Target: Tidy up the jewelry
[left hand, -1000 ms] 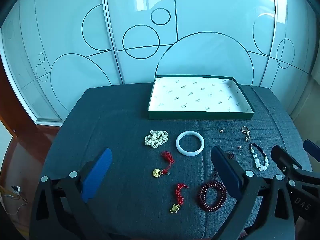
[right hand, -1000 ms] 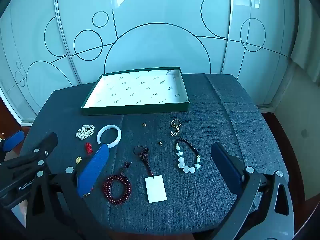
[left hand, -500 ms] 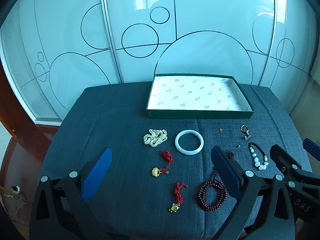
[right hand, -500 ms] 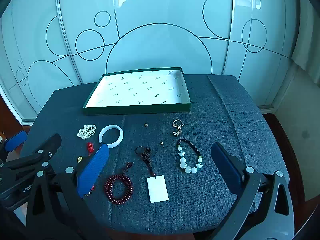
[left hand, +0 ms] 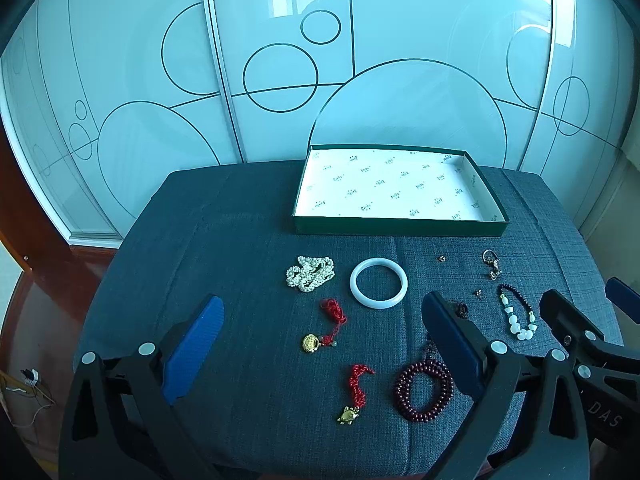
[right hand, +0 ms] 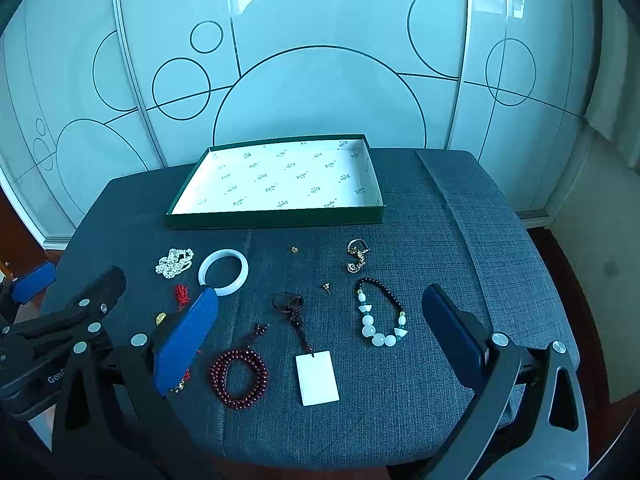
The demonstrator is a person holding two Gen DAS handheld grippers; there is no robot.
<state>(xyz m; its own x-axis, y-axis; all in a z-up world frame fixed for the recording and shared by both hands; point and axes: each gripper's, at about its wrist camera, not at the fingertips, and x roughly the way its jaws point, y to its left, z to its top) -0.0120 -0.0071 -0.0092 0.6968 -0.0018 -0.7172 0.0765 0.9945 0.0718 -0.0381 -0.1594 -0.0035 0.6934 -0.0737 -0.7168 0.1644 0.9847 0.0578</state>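
Observation:
A green tray with white lining point(left hand: 400, 227) point(right hand: 276, 218) sits at the back of the blue-grey cushioned table. In front of it lie a pearl strand point(left hand: 310, 273), a white bangle point(left hand: 379, 288) point(right hand: 223, 271), two red-corded gold charms point(left hand: 320, 330) point(left hand: 354, 396), a dark red bead bracelet point(left hand: 424, 390) point(right hand: 239, 378), a white rectangular pendant on a dark cord point(right hand: 317, 377), a bracelet of white and dark beads point(right hand: 380, 318) point(left hand: 518, 314) and small gold pieces point(right hand: 357, 255). My left gripper point(left hand: 320, 344) is open and empty above the charms. My right gripper point(right hand: 320, 332) is open and empty above the pendant.
Frosted glass panels with circle patterns stand behind the table. The table's front edge point(right hand: 340, 456) is close below the grippers. Wooden floor shows at the left point(left hand: 24, 320) and right point(right hand: 592, 360).
Both grippers have drifted slightly, so the views shifted a little; the jewelry lies where it was. Both grippers stay open.

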